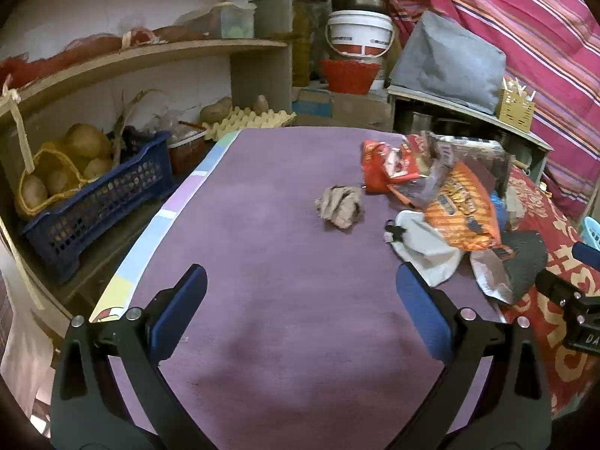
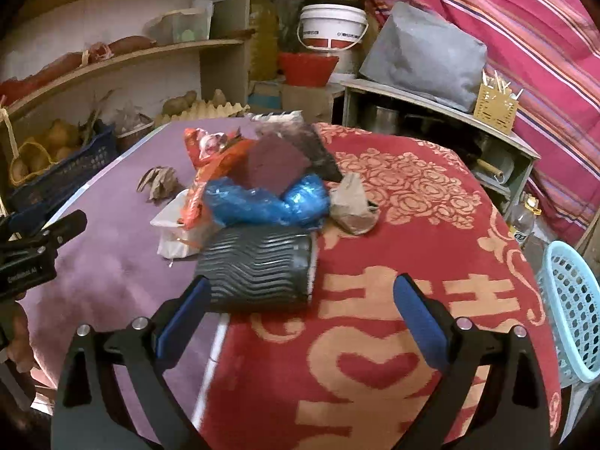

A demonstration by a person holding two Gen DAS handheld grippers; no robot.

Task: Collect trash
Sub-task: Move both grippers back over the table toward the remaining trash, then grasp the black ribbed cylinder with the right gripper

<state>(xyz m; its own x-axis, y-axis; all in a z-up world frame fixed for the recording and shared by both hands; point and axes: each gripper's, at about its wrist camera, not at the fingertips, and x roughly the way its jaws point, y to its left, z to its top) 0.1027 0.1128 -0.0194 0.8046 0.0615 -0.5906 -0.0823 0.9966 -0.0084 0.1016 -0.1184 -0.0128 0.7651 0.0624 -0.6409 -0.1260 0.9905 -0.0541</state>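
Observation:
A pile of trash lies on the table: a crumpled brown paper ball on the purple cloth, an orange snack wrapper, a red wrapper, and white plastic. In the right wrist view the pile shows a blue plastic bag, a dark ribbed wrapper, a brown paper scrap and the paper ball. My left gripper is open and empty over the purple cloth, short of the ball. My right gripper is open, its left finger beside the ribbed wrapper.
A light blue basket stands at the table's right edge. Shelves on the left hold a blue crate of potatoes and an egg tray. Buckets, a pot and a grey bag stand behind the table. A red patterned cloth covers the table's right half.

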